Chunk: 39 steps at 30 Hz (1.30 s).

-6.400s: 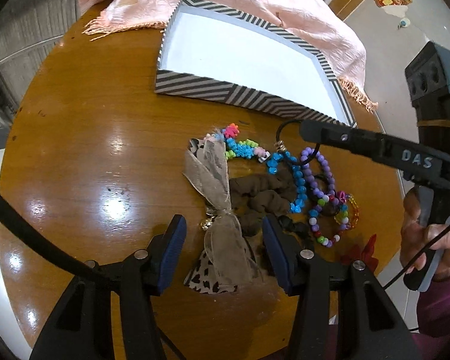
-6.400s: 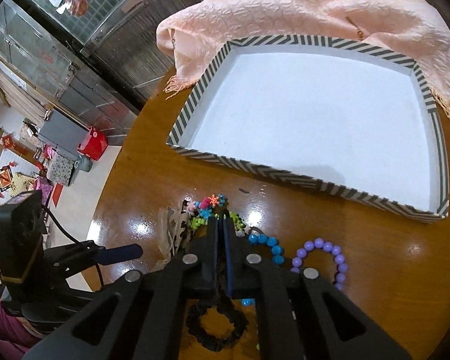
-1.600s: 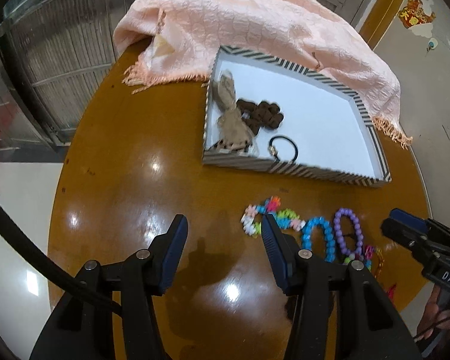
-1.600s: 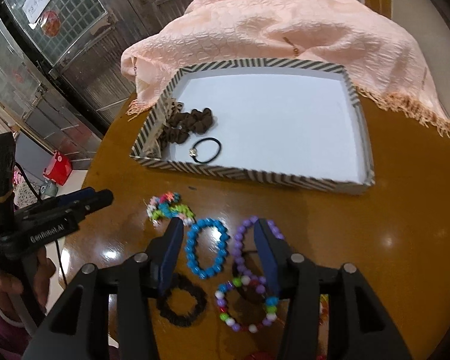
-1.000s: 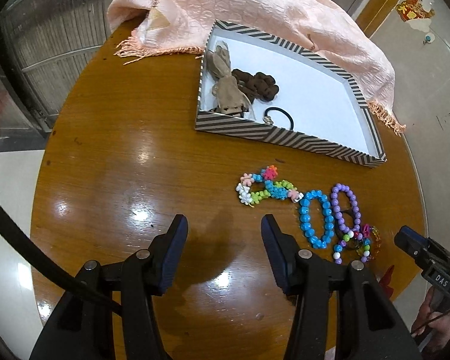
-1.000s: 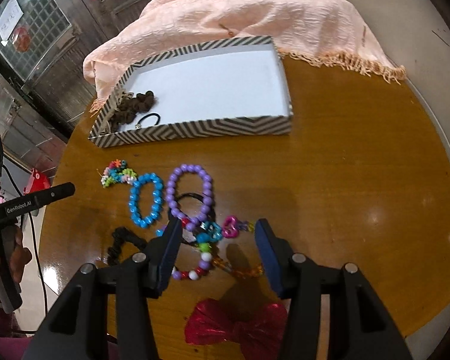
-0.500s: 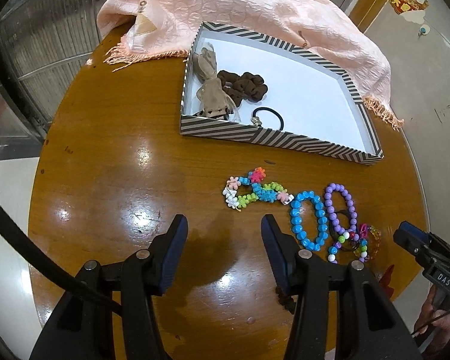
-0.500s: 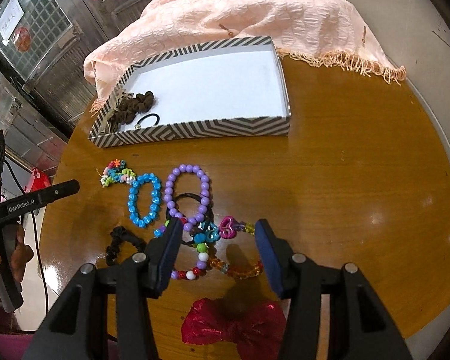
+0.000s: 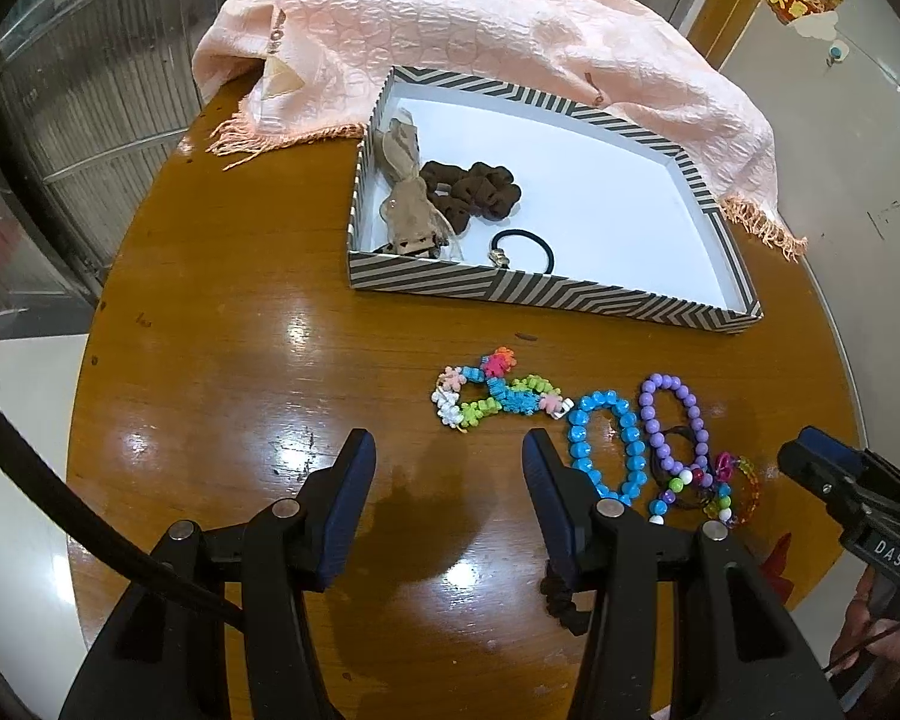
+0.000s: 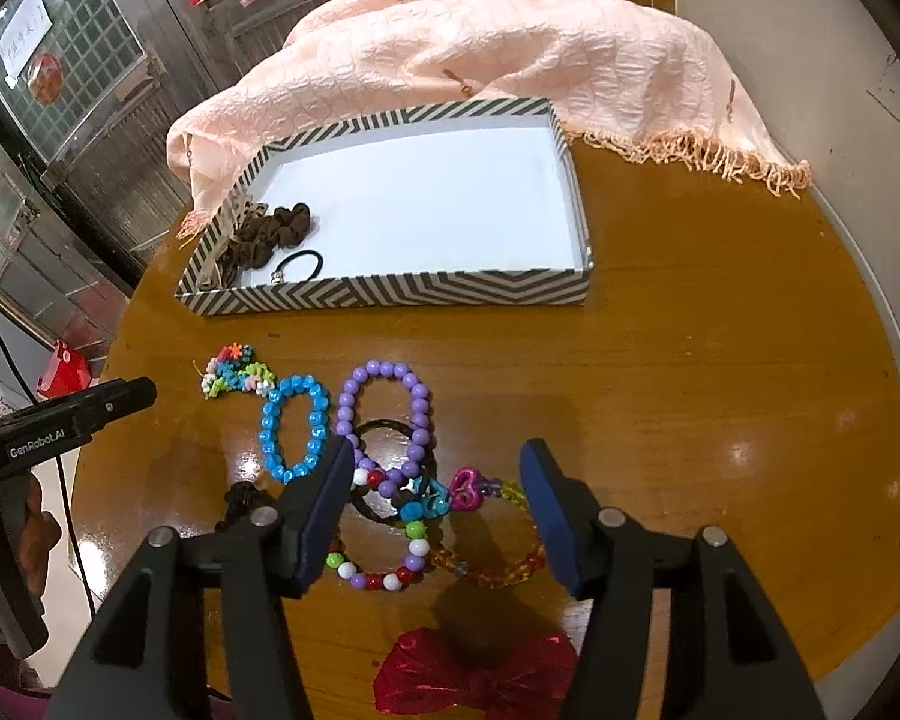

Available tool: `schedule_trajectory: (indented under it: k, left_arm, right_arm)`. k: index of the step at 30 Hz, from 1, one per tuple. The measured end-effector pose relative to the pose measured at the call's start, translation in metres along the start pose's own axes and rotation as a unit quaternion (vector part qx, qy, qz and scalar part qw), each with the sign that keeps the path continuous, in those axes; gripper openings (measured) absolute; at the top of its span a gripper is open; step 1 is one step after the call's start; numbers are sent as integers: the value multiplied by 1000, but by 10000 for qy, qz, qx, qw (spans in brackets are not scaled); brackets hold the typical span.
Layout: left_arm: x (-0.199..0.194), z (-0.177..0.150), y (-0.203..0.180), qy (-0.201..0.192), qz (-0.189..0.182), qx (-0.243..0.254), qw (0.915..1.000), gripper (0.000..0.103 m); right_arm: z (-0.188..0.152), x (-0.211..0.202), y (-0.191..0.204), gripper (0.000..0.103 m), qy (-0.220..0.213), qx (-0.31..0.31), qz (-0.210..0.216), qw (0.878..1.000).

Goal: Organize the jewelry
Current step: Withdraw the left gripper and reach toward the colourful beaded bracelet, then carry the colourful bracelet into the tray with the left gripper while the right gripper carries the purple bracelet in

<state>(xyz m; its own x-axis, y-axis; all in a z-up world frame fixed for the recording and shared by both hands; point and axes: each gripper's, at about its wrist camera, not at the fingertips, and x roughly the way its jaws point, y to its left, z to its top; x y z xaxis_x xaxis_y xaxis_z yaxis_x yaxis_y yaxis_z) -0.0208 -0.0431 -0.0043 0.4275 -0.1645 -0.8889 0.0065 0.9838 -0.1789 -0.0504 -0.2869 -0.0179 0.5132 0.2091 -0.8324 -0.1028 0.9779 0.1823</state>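
A striped box (image 9: 546, 294) (image 10: 390, 291) holds a tan bow (image 9: 405, 192), a brown scrunchie (image 9: 474, 189) (image 10: 270, 234) and a black hair tie (image 9: 525, 249) (image 10: 300, 264). On the table lie a flower bead bracelet (image 9: 498, 396) (image 10: 234, 375), a blue bracelet (image 9: 606, 450) (image 10: 294, 426), a purple bracelet (image 9: 672, 426) (image 10: 387, 414), a multicolour bracelet (image 10: 390, 546), a black scrunchie (image 9: 561, 594) and a red bow (image 10: 474, 678). My left gripper (image 9: 444, 492) is open and empty. My right gripper (image 10: 438, 510) is open above the multicolour bracelet.
A pink fringed cloth (image 9: 480, 42) (image 10: 498, 42) is draped behind the box at the round wooden table's far edge (image 10: 870, 276). Metal shutters stand beyond the table on the left.
Both grippers have dropped a little closer to the bracelets. The tan bow, brown scrunchie and black hair tie, on the table 6.4 s ago, lie in the box.
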Motion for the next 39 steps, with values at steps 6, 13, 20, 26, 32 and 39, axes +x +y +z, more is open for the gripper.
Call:
schedule_trajectory:
  k: [6,13,20,26,32,39]
  left_arm:
    - [8,1,6,149,-345,-221,9990,33]
    - [20,3,10,297,-526,-323,9976,33]
    - [33,11,5,339,-575,-379,9971,33]
    - [50,22,0,423,-374,-448,9974,33]
    - [63,26,-9,466,-150,-362,9981,33]
    - [71,26,-16,419,49,-305,9986,33]
  right_arm:
    - [3,11,8,60,159,-134,77,9998]
    - [13,27,20,60,271,-325,231,9988]
    - [23,49,26,60,456,-469,379,9971]
    - [30,58,25,55,535,-589,390,9961]
    - [35,70,23,42,610,-719,233,9953]
    - [30,87,21,20,795,-945,-17,9923]
